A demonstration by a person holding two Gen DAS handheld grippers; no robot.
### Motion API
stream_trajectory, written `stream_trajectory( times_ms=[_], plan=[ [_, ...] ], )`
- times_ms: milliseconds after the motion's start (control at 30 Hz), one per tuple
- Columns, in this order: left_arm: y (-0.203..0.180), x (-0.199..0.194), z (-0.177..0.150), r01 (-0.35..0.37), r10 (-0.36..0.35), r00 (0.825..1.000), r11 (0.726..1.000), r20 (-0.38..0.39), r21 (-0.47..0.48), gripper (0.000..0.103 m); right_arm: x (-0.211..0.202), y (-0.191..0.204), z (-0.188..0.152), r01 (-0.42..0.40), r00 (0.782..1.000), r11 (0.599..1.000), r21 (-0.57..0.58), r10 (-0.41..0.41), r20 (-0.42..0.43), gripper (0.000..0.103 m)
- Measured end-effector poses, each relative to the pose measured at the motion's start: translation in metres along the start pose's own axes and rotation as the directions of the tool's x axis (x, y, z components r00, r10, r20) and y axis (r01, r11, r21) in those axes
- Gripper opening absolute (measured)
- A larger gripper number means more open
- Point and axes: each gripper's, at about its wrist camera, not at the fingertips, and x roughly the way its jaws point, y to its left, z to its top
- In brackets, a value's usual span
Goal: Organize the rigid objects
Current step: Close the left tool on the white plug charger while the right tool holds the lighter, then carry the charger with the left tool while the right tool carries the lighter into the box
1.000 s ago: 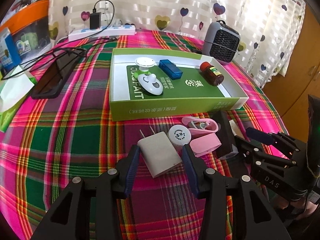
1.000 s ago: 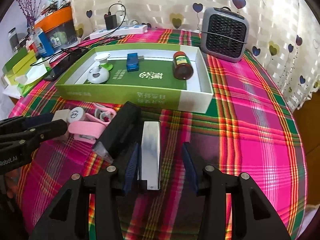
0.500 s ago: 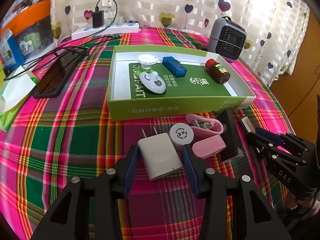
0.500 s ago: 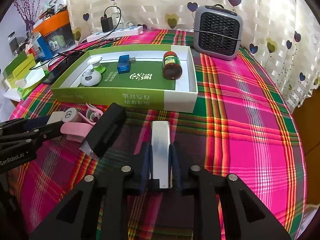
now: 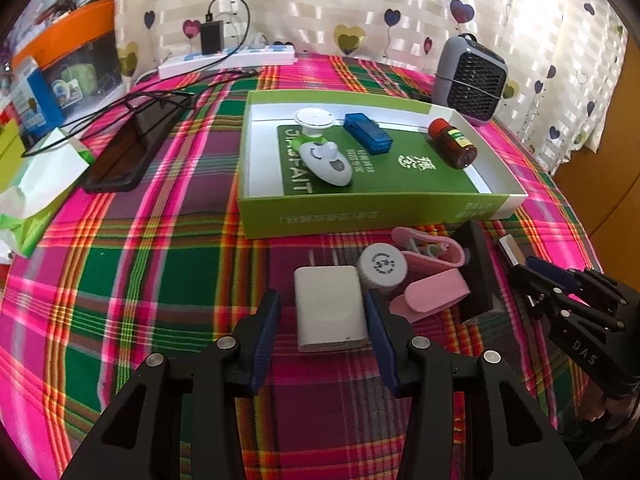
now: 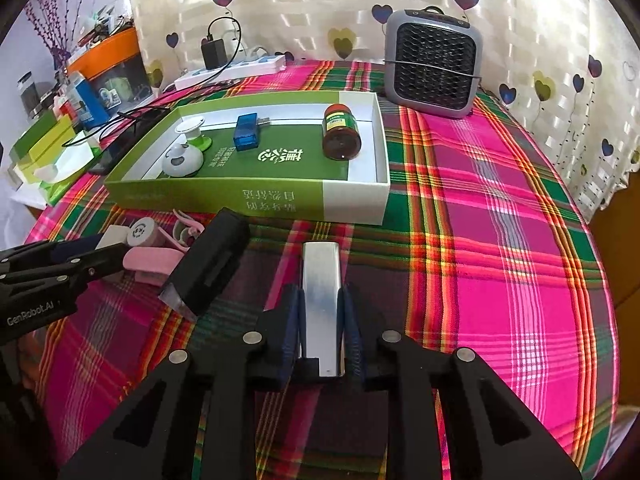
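A white plug charger [image 5: 330,314] lies flat on the plaid cloth between the fingers of my left gripper [image 5: 322,300], which stands open around it. My right gripper [image 6: 321,294] is shut on a silver metal bar [image 6: 320,280] that rests on the cloth. Next to the charger lie a white round cap [image 5: 382,266], two pink clips [image 5: 430,294] and a black block [image 6: 208,264]. The green box [image 6: 240,200] behind them holds a white round gadget [image 6: 182,158], a blue USB device [image 6: 246,132] and a brown bottle [image 6: 340,132].
A grey fan heater [image 6: 434,64] stands behind the box at the right. A power strip [image 5: 228,60], cables and a black phone [image 5: 128,152] lie at the back left. Tissue and boxes [image 5: 36,176] crowd the left edge. The table edge curves off at the right.
The right jaws have closed on the silver bar. The left gripper has turned a little, so the charger now lies squarely between its fingers.
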Motion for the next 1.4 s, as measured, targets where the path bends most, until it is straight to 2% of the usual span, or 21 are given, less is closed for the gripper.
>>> stream_trajectory(
  times_ms=[567,733,1400],
  plan=[
    [0.0005,0.0039,0.0020,-0.013,0.013,1.000,1.000,0.020,0.026,0.041,0.0005,0.0001,-0.0004,0.010,1.000,1.000,-0.008,-0.010,-0.002,0.024],
    [0.0022,0.0031,0.0023,-0.022,0.022,1.000,1.000,0.023,0.016,0.033,0.0004,0.0007,-0.0002,0.010,1.000,1.000,-0.007,-0.010,-0.002,0.024],
    [0.0046,0.0020,0.0014,-0.019,0.018,1.000,1.000,0.025,0.015,0.033,0.0007,0.0004,-0.0003,0.011,1.000,1.000,-0.008,-0.011,-0.002,0.024]
  ],
)
